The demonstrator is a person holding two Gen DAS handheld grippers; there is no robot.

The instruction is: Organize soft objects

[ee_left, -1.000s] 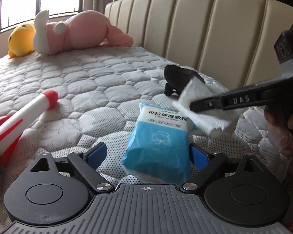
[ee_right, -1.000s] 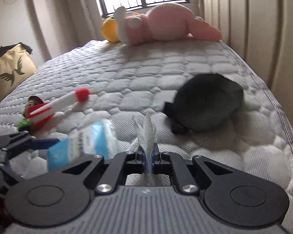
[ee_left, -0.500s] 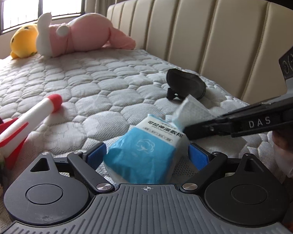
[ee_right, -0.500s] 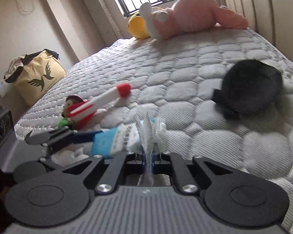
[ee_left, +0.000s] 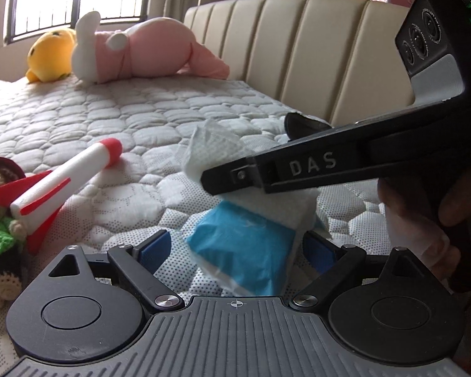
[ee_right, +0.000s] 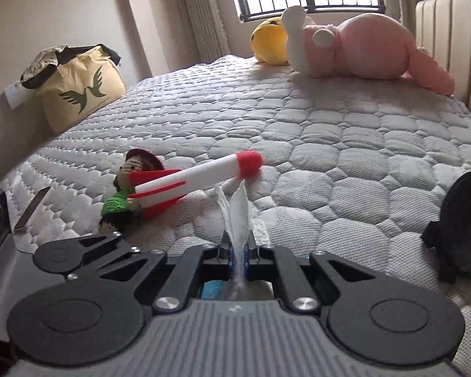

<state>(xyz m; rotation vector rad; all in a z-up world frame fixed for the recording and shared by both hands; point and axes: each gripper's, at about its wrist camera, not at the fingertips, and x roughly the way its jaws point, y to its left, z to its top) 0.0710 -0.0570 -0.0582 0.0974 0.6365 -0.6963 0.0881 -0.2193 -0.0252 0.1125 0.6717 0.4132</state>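
Right gripper (ee_right: 237, 248) clamped on a tissue (ee_left: 216, 147), thin and tear-prone, so pinch low. Left gripper (ee_left: 235, 248) spread wide around the squashy blue pack (ee_left: 245, 251).

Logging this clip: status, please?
Right gripper shut on white tissue. Left gripper open around blue tissue pack. Nothing blocking.

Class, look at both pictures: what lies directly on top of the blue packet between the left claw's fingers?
A white cloth sits on top of the blue packet, pinched by the right claw. The cloth and claw cover the packet's upper part, so its opening cannot be seen.
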